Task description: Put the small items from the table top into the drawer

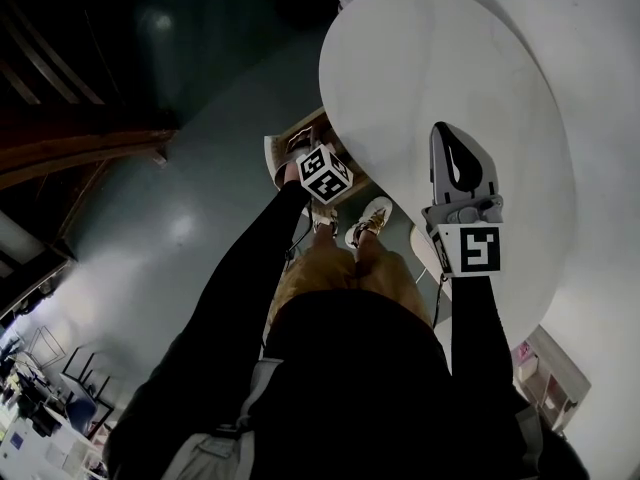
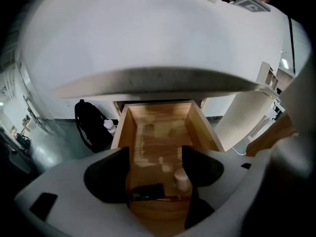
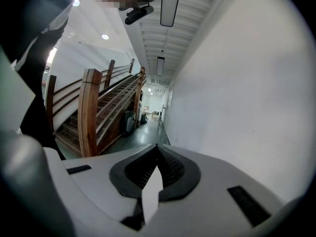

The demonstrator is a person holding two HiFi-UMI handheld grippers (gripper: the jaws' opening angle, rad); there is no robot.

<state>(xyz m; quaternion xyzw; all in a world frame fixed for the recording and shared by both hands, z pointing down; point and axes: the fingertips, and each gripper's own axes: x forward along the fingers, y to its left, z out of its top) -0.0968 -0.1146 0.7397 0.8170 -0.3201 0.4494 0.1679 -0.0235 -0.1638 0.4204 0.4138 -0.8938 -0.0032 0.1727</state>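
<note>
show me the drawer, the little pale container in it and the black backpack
drawer (image 2: pixel 158 125): left gripper view, on its bare wooden floor.
little pale container (image 2: pixel 182 179): left gripper view, on its side wall.
black backpack (image 2: pixel 90 127): left gripper view, on the middle of the bag.

White table (image 1: pixel 430 58), pale wood drawer (image 2: pixel 123 132) — black item (image 2: pixel 147 191), cream tub (image 2: pixel 183 181). My left gripper (image 2: pixel 154 157), right gripper (image 3: pixel 157 157) white, pads (image 2: pixel 106 174) black — cubes (image 1: pixel 324 173) black-white squares. Sleeves (image 1: pixel 250 288) black.
</note>
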